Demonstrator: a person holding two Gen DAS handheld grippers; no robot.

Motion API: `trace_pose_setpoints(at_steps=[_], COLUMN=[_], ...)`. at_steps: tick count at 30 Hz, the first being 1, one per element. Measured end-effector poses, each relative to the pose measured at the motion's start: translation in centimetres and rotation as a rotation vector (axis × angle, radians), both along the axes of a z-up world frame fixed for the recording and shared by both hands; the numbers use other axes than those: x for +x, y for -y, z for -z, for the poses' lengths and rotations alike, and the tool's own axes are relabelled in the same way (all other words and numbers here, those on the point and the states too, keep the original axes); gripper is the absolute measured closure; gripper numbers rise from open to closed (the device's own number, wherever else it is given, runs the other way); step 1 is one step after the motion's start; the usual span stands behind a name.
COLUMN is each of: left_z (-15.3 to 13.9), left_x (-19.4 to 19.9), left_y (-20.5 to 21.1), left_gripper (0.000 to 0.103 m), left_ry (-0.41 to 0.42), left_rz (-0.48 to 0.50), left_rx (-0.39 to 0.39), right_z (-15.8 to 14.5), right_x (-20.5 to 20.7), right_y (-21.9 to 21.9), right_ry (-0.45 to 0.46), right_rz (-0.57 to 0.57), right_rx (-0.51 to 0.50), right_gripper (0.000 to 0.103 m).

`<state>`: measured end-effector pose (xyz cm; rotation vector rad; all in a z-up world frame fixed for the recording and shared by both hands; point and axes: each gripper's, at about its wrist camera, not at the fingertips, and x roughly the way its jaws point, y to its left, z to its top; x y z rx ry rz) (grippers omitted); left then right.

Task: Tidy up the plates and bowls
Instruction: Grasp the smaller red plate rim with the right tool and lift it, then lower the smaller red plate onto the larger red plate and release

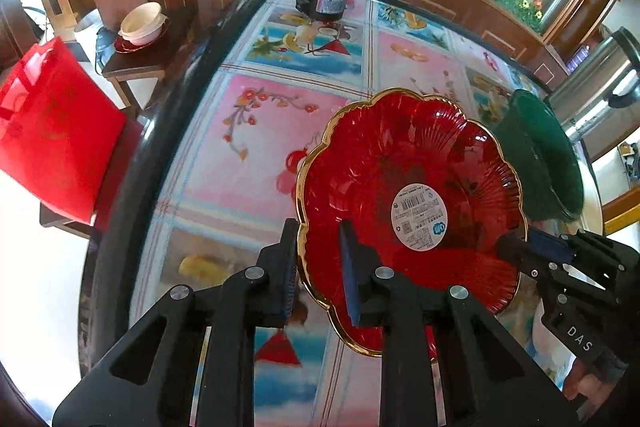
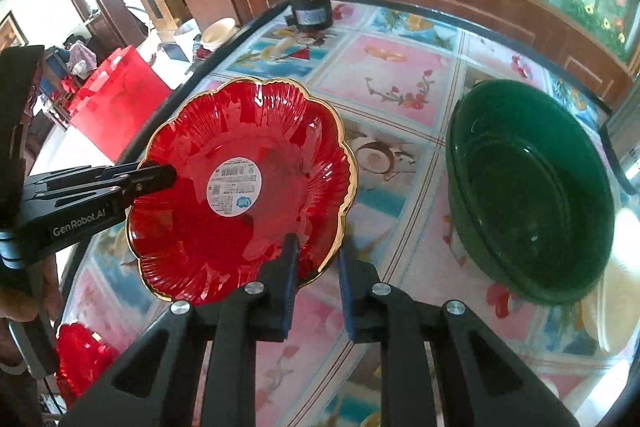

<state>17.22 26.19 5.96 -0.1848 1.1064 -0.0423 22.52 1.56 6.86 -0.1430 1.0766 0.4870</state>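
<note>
I am seeing the green bowl (image 2: 528,195) whole only in the right wrist view; the left wrist view is cutting it off behind the red plate (image 1: 408,195). A second red dish (image 2: 80,359) is showing only low in the right view, half hidden. My left gripper (image 1: 320,267) and right gripper (image 2: 316,279) are both clamping the plate's gold rim, jaws nearly together, holding it tilted over the desk (image 2: 400,79).

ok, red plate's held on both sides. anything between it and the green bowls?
Nothing visible. The red plate is pinched at opposite rims by the left hand-held gripper and the right hand-held gripper. Only bare tablecloth lies between it and the green bowls.
</note>
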Motion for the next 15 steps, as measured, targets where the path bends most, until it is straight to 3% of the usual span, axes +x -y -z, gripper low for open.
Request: trace_pose_setpoints(at_steps=[15], left_z=[-3.0], left_x=[-11.8], left_y=[-1.6], left_gripper=[0.084], left_ry=[0.052], left_rz=[-0.038], left_rx=[-0.010], right_z=[-2.8], right_x=[-8.9], right_y=[-1.2], right_ry=[0.036], right_rz=[-0.092], right_rx=[0.016], right_gripper=[0.083])
